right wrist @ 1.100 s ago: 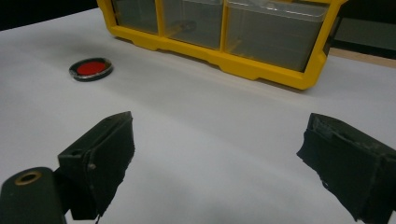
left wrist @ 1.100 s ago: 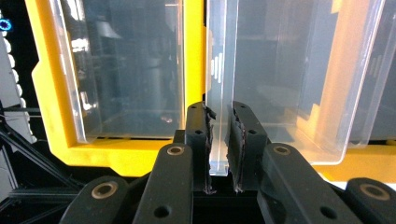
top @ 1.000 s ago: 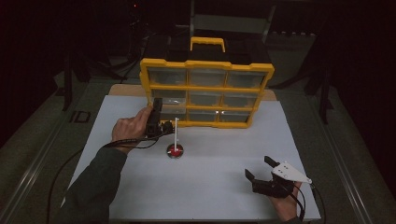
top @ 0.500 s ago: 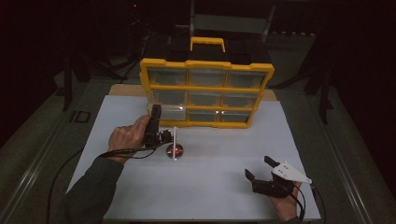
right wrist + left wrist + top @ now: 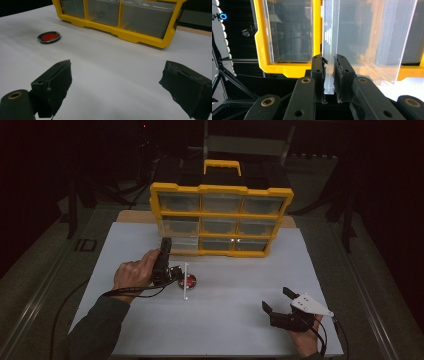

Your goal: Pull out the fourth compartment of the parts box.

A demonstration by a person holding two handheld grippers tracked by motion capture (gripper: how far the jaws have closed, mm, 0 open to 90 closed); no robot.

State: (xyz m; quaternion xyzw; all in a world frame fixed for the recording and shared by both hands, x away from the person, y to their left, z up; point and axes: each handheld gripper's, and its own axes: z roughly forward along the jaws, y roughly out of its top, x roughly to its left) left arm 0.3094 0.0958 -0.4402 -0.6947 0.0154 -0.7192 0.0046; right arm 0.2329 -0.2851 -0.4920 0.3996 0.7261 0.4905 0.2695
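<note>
My left gripper (image 5: 329, 75) is shut on the edge of a clear plastic drawer (image 5: 362, 45), held in front of the yellow organizer (image 5: 287, 68). From above, the left gripper (image 5: 172, 274) sits just ahead of the organizer's (image 5: 220, 191) bottom-left slot, and the drawer's edge (image 5: 186, 281) shows as a thin white line. A small red disc (image 5: 191, 281) with a dark rim lies on the table right beside that edge. My right gripper (image 5: 276, 299) rests near the front right, open with nothing between its jaws; its own view shows the gripper (image 5: 117, 82) facing the red disc (image 5: 49, 37).
The yellow organizer (image 5: 130, 35), with its clear drawers and a top handle (image 5: 222, 166), stands at the back of the white table (image 5: 240, 330). A cable trails from the left gripper across the table's left part. Dark stands and floor surround the table.
My left hand has drawn back from the organizer toward the near side, taking the clear drawer with it. The right hand has stayed put.
</note>
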